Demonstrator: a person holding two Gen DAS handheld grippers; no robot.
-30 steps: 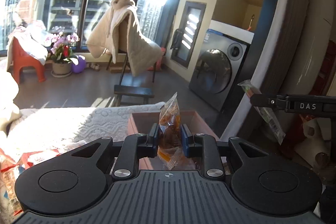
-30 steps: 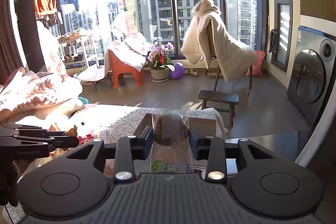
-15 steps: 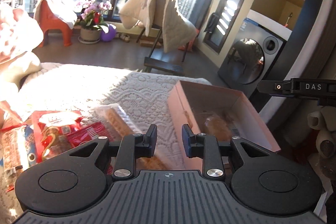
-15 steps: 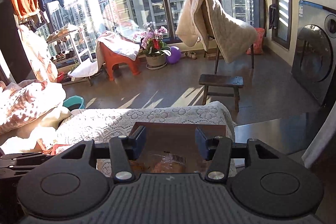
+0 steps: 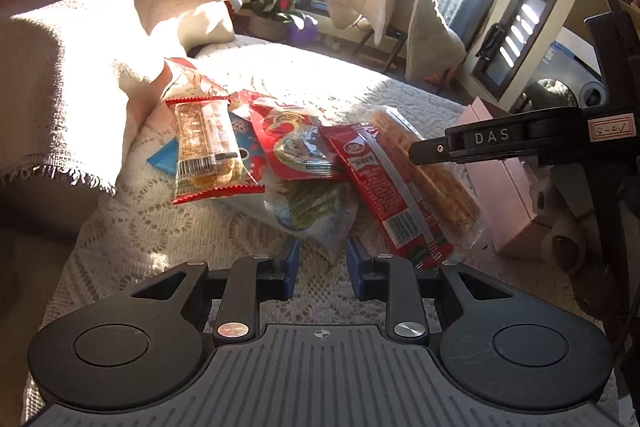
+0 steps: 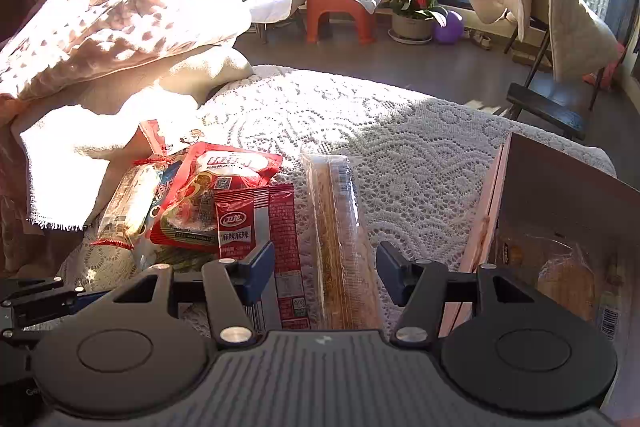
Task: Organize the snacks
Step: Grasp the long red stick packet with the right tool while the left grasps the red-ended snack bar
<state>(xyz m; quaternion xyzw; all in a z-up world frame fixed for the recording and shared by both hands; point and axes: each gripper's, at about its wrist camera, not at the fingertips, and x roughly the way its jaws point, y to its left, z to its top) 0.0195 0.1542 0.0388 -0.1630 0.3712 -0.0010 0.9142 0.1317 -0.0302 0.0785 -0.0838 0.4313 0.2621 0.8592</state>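
Several snack packets lie in a heap on the lace cloth [image 6: 400,131]. My left gripper [image 5: 320,267] is open and empty, just short of a white and green packet [image 5: 316,207]. A red strip packet [image 5: 384,183] and a long clear pack of biscuits [image 5: 428,163] lie to its right. My right gripper [image 6: 325,273] is open and empty, with the long biscuit pack [image 6: 340,247] between its fingers and the red strip packet [image 6: 276,227] at its left finger. The pink box [image 6: 560,227] holds two snacks.
A beige towel [image 5: 68,99] and pink bedding [image 6: 112,31] are piled at the left. The right gripper's body [image 5: 520,139] reaches over the pink box [image 5: 500,179] in the left wrist view. A draped chair [image 6: 552,19] and a flower pot [image 6: 412,7] stand on the floor behind.
Both grippers dropped their snacks into the pink box, opened, and swung left and down to the heap of packets on the cloth.
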